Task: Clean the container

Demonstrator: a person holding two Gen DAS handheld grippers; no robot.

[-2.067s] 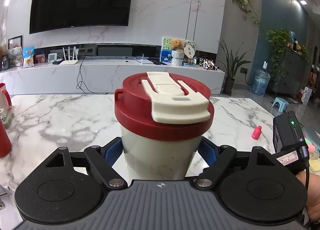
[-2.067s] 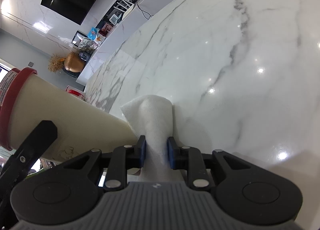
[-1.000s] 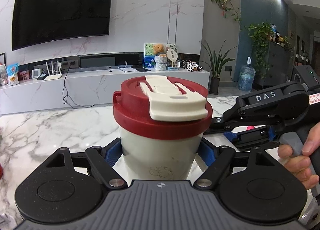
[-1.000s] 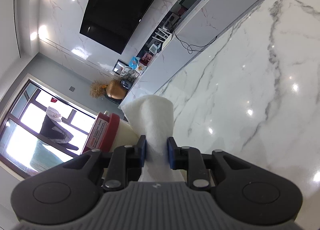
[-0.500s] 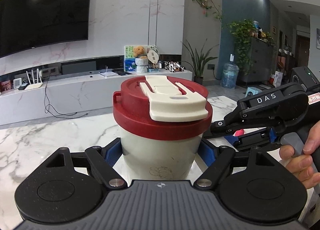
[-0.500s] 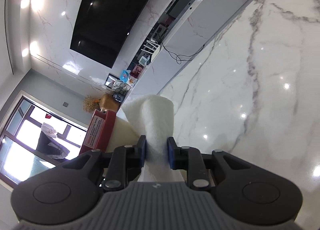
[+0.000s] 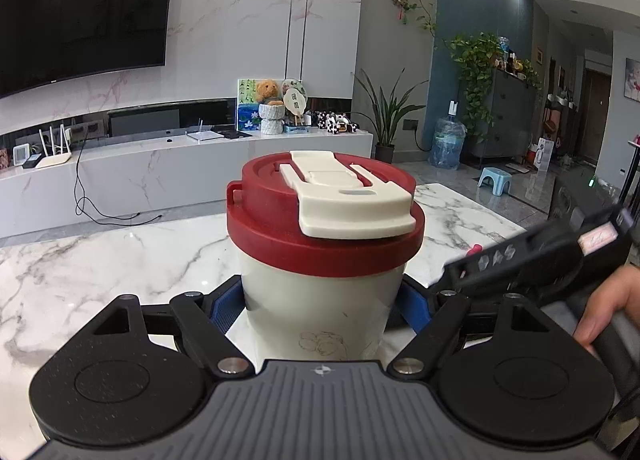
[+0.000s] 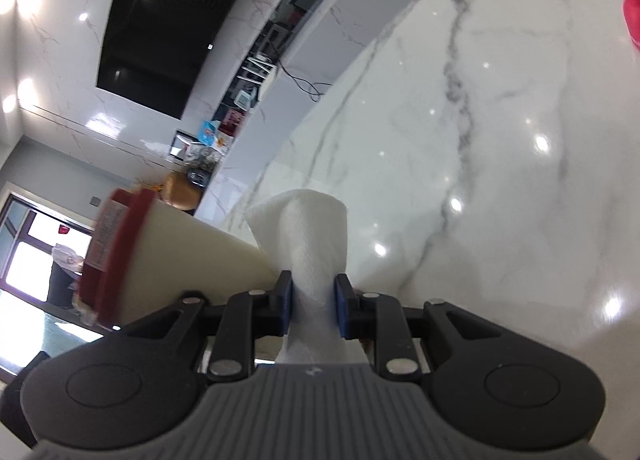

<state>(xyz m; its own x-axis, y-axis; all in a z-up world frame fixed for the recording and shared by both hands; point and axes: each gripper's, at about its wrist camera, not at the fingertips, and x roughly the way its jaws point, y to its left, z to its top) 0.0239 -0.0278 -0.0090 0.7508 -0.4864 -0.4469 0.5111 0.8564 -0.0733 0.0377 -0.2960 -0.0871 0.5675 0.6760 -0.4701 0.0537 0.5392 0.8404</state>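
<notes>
1. The jaws of the left gripper [image 7: 322, 306] are clamped on the cream body of the container [image 7: 320, 292], one blue pad on each side, holding it upright in the centre of the left wrist view.
2. The jaws of the right gripper [image 8: 313, 310] are pinched tight on a folded white paper towel [image 8: 304, 236], whose free end pokes forward at the middle of the right wrist view and touches the container's cream wall there.
3. The red lid [image 7: 280, 227] with its cream flip clasp [image 7: 352, 199] sits closed on top. In the right wrist view the container [image 8: 192, 256] runs from the lower centre to the left edge, lid end toward the window.
4. My reading: wiping of the outer wall is under way. The pictures do not settle how much of the wall is done; a faint drawing shows low on the front, and no obvious dirt.
5. The white marble surface [image 7: 100, 260] fills the lower half of the left wrist view; a small pink thing [image 8: 632, 11] lies at the upper right edge of the right wrist view, well apart.
6. The left gripper's pads cover part of the wall, so those strips cannot be reached without regripping.
</notes>
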